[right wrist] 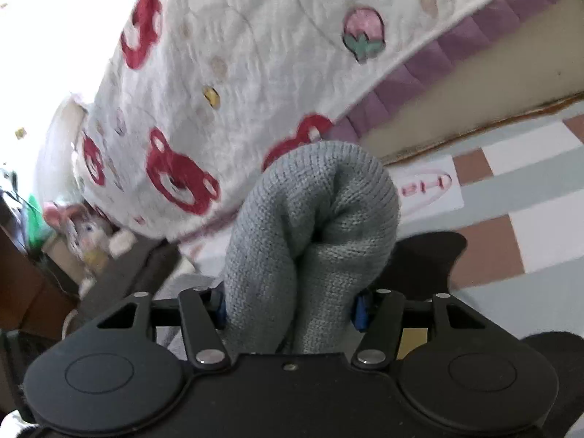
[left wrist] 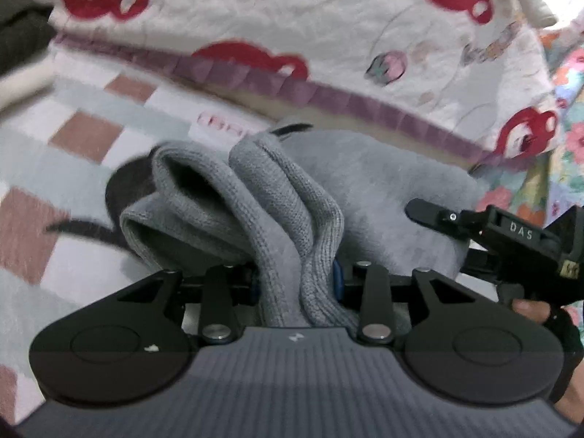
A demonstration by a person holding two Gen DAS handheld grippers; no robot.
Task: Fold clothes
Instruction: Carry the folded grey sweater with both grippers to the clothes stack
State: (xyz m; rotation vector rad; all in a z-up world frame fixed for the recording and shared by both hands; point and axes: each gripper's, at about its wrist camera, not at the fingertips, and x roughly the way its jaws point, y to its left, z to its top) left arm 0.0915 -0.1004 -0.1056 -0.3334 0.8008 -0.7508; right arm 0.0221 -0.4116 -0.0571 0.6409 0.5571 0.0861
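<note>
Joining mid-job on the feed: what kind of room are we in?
Most likely a bedroom: a bed with a bear-print quilt, a checked rug on the floor, and a plush rabbit nearby.

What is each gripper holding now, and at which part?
Both hold the grey knitted garment. The left gripper pinches bunched folds at an edge; the right gripper pinches another bunched fold. Which part exactly cannot be told.

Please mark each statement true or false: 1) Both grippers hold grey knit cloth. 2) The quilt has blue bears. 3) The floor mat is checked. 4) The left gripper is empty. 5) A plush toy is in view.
1) True: the left gripper and the right gripper each pinch the grey knit.
2) False: the quilt has red bears.
3) True: the mat is checked.
4) False: it holds knit.
5) True: plush toy.
</note>
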